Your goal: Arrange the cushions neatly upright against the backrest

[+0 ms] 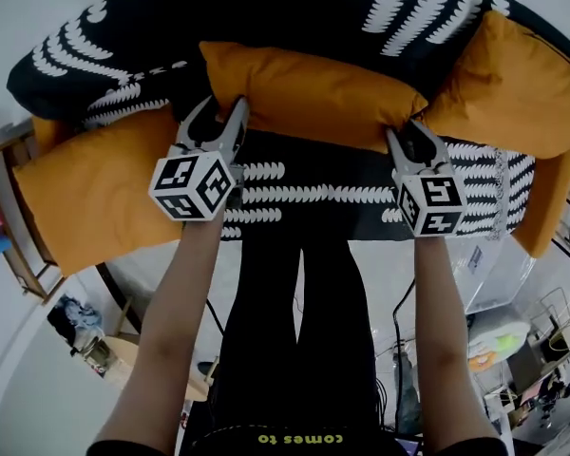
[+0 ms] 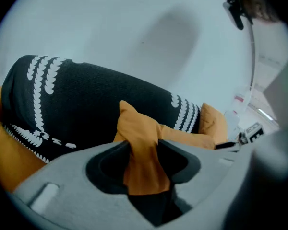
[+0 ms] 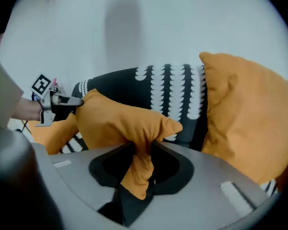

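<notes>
Lifted over the seat of a black sofa [image 1: 285, 12] with a white leaf pattern is an orange cushion [image 1: 304, 93], held at its two near corners. My left gripper [image 1: 220, 122] is shut on its left corner, the cloth bunched between the jaws [image 2: 143, 159]. My right gripper [image 1: 413, 142] is shut on the right corner, pinched the same way [image 3: 143, 169]. In the right gripper view the cushion [image 3: 120, 119] stretches across to the left gripper [image 3: 62, 101]. A second orange cushion [image 1: 95, 193] lies at the sofa's left end. A third orange cushion [image 1: 527, 84] leans at the right end.
A wooden frame [image 1: 9, 226] stands left of the sofa. Plastic boxes and wire clutter [image 1: 513, 340] sit on the floor at the right. The person's dark-trousered legs [image 1: 294, 331] stand right at the sofa's front edge. A pale wall [image 2: 134, 28] lies behind the backrest.
</notes>
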Demonstrator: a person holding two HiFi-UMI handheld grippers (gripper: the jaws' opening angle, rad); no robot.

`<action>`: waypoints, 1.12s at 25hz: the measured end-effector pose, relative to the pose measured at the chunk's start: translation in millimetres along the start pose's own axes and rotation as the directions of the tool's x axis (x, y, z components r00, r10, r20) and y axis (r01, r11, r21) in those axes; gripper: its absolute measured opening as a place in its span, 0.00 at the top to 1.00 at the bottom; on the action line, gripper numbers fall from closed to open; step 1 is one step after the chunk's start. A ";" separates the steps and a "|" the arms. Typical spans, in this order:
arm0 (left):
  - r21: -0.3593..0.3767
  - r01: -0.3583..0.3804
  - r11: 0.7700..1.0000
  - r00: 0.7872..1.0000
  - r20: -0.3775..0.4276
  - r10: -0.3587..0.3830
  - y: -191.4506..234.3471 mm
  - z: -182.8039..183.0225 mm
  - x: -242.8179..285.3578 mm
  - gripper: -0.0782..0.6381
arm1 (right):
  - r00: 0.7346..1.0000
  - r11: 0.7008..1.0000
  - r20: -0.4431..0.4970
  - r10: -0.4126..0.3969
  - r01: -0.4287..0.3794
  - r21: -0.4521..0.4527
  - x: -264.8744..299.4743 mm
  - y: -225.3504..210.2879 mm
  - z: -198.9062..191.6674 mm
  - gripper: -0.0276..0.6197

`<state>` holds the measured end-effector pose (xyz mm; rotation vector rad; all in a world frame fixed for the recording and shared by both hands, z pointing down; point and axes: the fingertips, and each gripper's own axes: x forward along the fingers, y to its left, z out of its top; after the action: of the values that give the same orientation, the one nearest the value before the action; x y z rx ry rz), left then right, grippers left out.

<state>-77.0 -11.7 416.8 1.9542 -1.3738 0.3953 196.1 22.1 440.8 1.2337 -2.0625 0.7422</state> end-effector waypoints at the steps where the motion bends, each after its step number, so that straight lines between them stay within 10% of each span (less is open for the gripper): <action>1: 0.007 -0.001 1.000 1.000 0.027 0.001 -4.9 2.6 2.7 0.62 | 0.999 0.998 0.016 -0.038 0.038 -0.043 4.8 -12.4 12.9 0.75; 6: 0.149 0.014 0.989 0.999 0.032 -0.019 -26.2 -3.0 33.5 0.62 | 0.984 0.981 0.034 -0.176 0.178 -0.078 28.4 -67.6 44.4 0.75; 9: 0.198 0.022 0.980 0.997 -0.083 -0.005 -15.5 -32.7 56.2 0.63 | 0.977 0.976 0.026 -0.213 0.214 -0.045 43.7 -72.4 35.8 0.94; 15: 0.120 0.039 0.992 0.954 -0.301 -0.001 9.1 -97.4 68.9 0.59 | 0.980 0.983 -0.075 -0.183 0.183 -0.001 60.7 -59.9 -17.6 0.94; 28: 0.158 -0.008 0.987 0.968 -0.248 0.047 -2.2 -95.6 49.5 0.50 | 0.980 0.982 -0.097 -0.171 0.178 0.059 36.1 -74.0 -41.4 0.64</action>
<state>-42.0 20.8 513.2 1.9330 -1.2382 0.7569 258.3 2.0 505.7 1.3727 -1.8420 0.7765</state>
